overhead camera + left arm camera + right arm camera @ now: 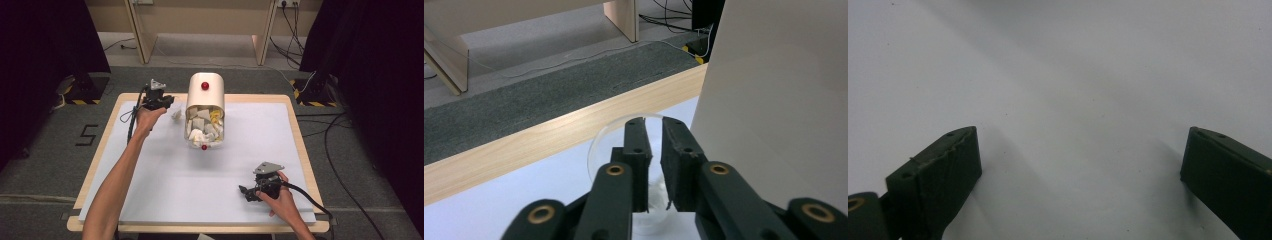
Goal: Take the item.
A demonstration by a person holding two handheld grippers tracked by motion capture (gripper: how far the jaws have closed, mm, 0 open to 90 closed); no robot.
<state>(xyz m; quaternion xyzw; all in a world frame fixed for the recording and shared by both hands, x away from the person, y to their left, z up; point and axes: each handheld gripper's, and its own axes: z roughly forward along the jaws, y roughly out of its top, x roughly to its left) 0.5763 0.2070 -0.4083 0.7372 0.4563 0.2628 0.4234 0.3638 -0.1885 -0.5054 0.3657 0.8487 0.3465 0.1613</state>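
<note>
Clear plastic, thin and round, is the piece [595, 150] in play; it lies on the table [165, 195] just beside the tipped bin [205, 92]; left gripper [653, 122] narrow, a slit between the jaws with the rim in it; pressing or not, can't tell; likely feather-light, slick, easily crushed, so pinch the rim gently; right gripper [1080, 132] wide, holding nothing.
</note>
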